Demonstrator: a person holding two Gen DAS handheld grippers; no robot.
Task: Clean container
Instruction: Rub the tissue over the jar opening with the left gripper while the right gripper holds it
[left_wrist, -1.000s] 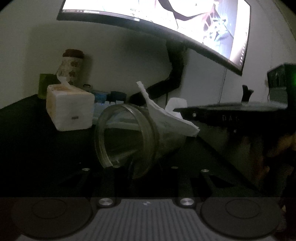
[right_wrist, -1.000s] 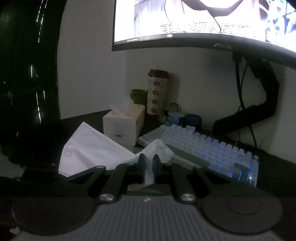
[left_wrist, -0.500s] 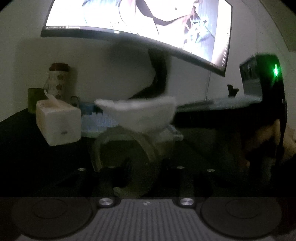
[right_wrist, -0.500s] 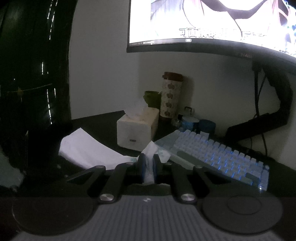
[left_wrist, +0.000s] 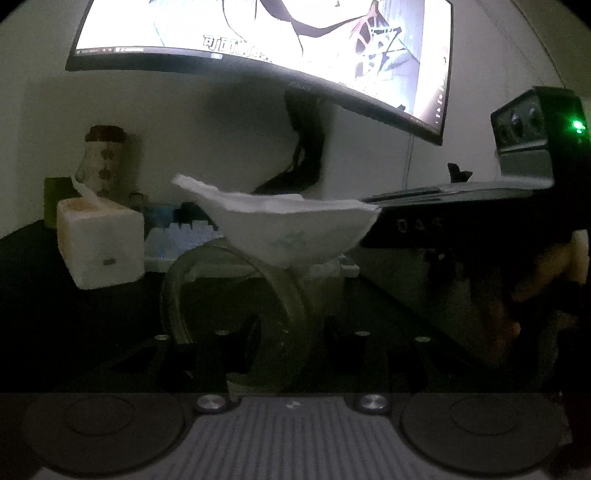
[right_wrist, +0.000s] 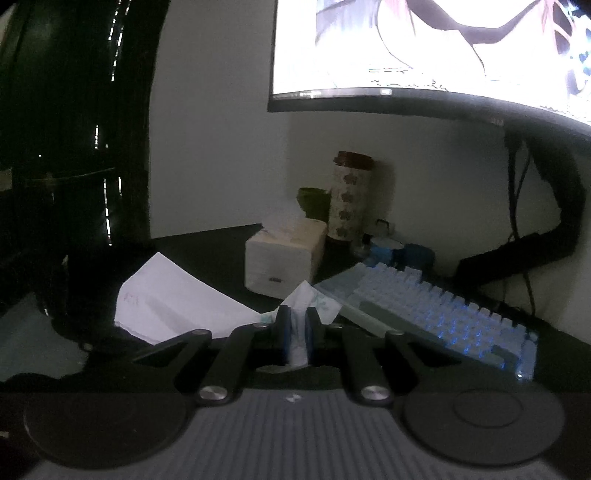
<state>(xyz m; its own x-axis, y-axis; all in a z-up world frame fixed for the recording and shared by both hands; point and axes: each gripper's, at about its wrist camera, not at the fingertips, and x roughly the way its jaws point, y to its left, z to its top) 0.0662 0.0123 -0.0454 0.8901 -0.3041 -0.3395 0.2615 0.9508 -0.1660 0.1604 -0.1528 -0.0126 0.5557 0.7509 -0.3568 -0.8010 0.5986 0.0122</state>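
Behind the glowing keyboard (right_wrist: 424, 306), we grip the clear container (left_wrist: 236, 314) in our left gripper (left_wrist: 291, 343) by its rim (smooth, likely slippery), while our right gripper (right_wrist: 298, 332) pinches the limp tissue (right_wrist: 173, 299).

A dim home desk: curved monitor (right_wrist: 443, 48), backlit keyboard (right_wrist: 436, 306), tissue box (right_wrist: 284, 258).

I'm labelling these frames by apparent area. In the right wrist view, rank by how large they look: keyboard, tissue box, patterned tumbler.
1. keyboard, widest, though partly nearer the camera.
2. tissue box.
3. patterned tumbler, close to the box in size; it stands further back, so this ranking is unsure.
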